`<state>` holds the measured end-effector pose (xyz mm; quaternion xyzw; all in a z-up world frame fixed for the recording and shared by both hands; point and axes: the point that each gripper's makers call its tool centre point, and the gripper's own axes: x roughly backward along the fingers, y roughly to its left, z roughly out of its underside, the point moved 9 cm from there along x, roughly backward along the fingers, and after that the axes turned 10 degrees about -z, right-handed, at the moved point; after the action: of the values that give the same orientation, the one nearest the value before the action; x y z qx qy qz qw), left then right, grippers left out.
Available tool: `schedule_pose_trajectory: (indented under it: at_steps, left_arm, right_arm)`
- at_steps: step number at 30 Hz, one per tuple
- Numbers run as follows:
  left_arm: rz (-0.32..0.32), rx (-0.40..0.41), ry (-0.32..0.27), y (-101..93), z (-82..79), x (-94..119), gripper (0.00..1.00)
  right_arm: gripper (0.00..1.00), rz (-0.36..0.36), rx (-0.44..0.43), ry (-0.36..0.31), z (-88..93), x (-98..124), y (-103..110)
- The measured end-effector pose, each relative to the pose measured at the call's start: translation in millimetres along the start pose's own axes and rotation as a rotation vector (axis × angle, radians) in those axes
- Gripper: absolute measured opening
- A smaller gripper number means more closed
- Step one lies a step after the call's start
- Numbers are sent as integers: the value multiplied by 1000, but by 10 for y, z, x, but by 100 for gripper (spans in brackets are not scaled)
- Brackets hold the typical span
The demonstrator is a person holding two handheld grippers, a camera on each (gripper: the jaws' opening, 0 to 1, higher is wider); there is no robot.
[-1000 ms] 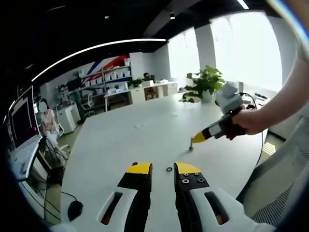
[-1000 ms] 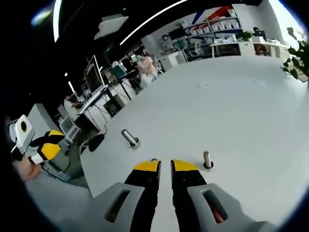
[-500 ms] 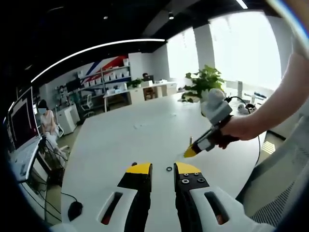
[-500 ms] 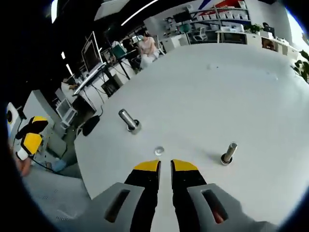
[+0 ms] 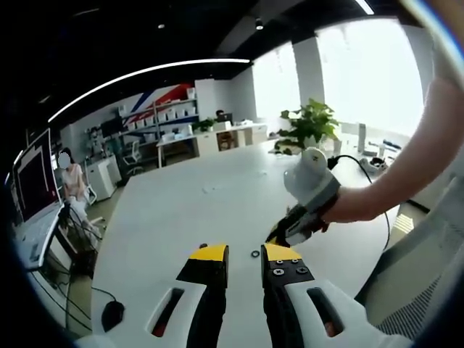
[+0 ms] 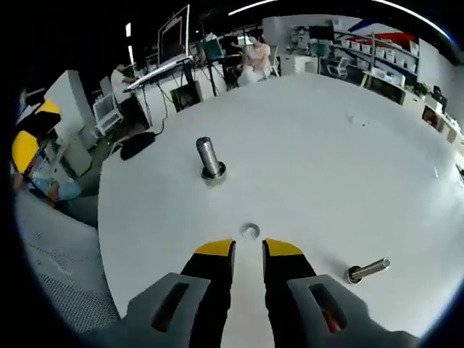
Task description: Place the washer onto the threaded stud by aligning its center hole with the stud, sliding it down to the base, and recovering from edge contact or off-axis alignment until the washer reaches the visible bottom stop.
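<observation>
My right gripper (image 6: 247,249) hung just above the washer (image 6: 250,231), which lay flat on the white table (image 6: 341,167), and its jaws stood a little apart with nothing between them. To do the pick well, I judged I should bring the tips down on both sides of the rim and close softly. The upright stud (image 6: 210,159) waited further away. My left gripper (image 5: 245,254) was also apart and empty.
</observation>
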<state>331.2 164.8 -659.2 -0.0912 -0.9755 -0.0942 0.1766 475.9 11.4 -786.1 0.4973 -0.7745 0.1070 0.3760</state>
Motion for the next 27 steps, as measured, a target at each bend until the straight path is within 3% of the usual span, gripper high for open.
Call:
schedule_pose_trajectory:
  at_steps: [4,27]
  left_arm:
    - [1,4,0,1,0,2,16]
    - [18,9,0,-18,2,-8,16]
  right_arm:
    - [19,2,-40,-14,20,-45,-11]
    - [23,40,30,6,34,-255,-73]
